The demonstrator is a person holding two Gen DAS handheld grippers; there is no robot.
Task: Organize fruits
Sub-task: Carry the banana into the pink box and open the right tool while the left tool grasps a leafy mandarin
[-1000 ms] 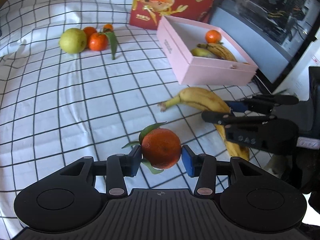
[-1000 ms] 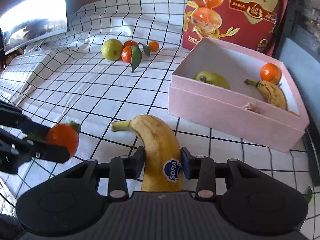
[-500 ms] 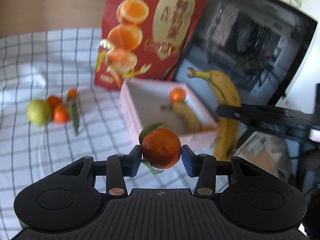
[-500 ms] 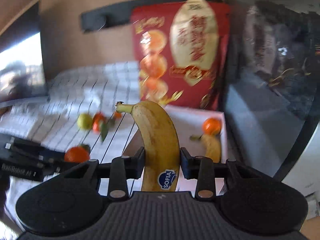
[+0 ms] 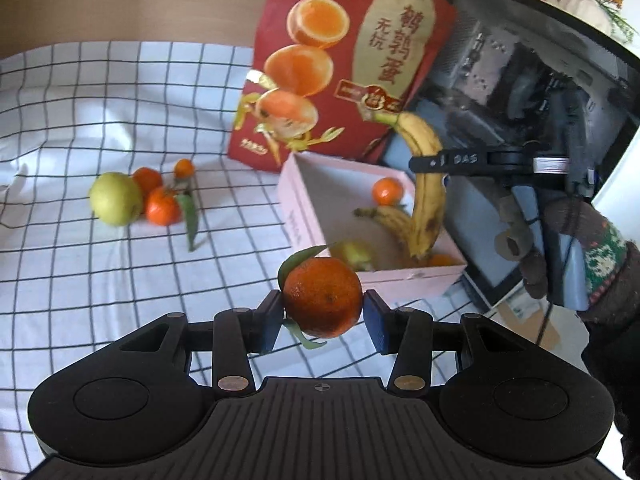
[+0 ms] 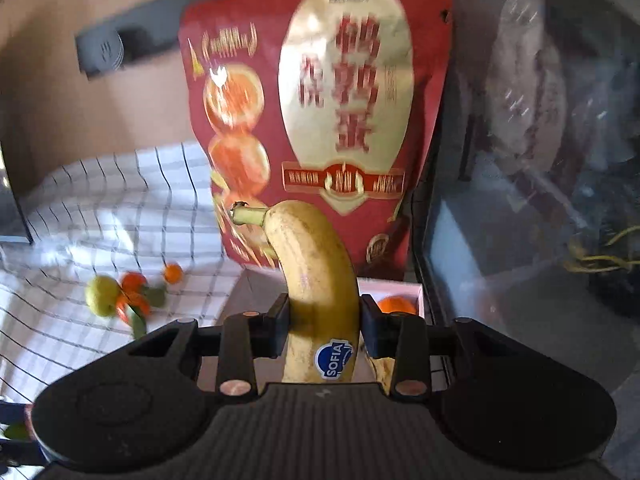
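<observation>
Left wrist view: the left gripper has its fingers clamped on a leafy tangerine, raised off the checked surface near the pink box. The tangerine hides part of the box's contents; one banana, one tangerine and a half-covered green fruit show inside. The right gripper holds a banana upright above the box. One pear and three tangerines lie well apart on the cloth.

Right wrist view: blurred; the fingers pinch the banana, hiding most of the box

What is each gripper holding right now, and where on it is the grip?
The left gripper clamps the leafy tangerine across its middle, one pad on each side. The right gripper grips the banana mid-body, just above its sticker, stem end up.
</observation>
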